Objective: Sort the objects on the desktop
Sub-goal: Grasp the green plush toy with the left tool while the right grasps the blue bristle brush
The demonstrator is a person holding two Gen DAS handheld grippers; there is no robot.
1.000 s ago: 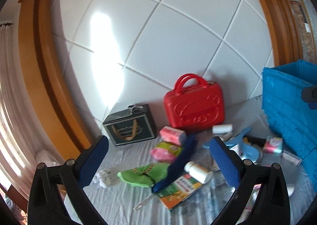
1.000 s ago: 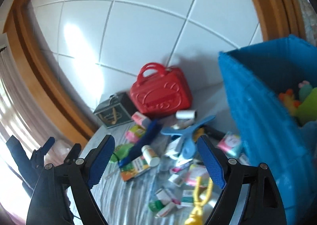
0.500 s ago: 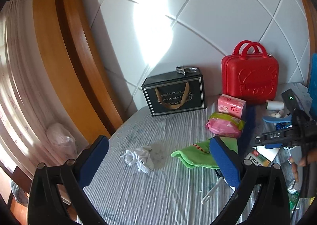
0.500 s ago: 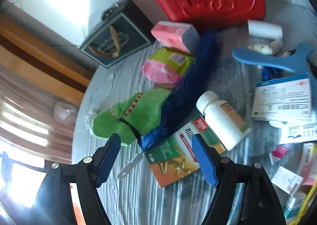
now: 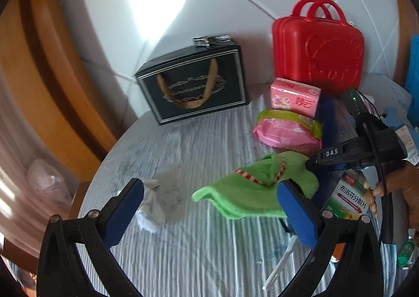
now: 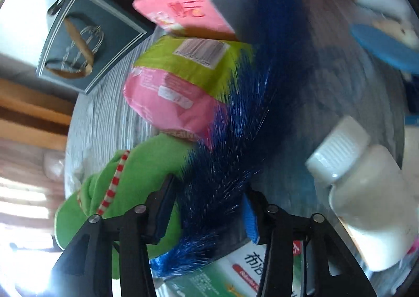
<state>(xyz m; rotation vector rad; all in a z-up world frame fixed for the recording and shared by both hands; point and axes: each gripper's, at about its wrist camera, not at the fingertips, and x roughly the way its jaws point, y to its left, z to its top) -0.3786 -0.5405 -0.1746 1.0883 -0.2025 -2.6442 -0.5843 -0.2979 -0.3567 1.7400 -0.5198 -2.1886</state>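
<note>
A blue bristly brush (image 6: 235, 124) lies across a green cloth toy (image 6: 136, 174) and a green medicine box (image 6: 235, 268). My right gripper (image 6: 209, 205) is low over the brush. Its fingers stand on either side of the bristles and are partly closed; whether they grip is unclear. In the left wrist view the right gripper (image 5: 311, 166) reaches down onto the green cloth toy (image 5: 251, 192). My left gripper (image 5: 209, 208) is open and empty above the striped table cloth (image 5: 199, 150), left of the toy.
A black gift box (image 5: 193, 87) and a red case (image 5: 316, 50) stand against the tiled wall. Two pink packs (image 5: 288, 124) lie before the case. A white bottle (image 6: 366, 200) is right of the brush. A white crumpled tissue (image 5: 152, 208) lies near the left finger.
My right gripper has dropped down close onto the blue brush and its fingers have narrowed around the bristles. My left gripper has come lower and nearer to the table.
</note>
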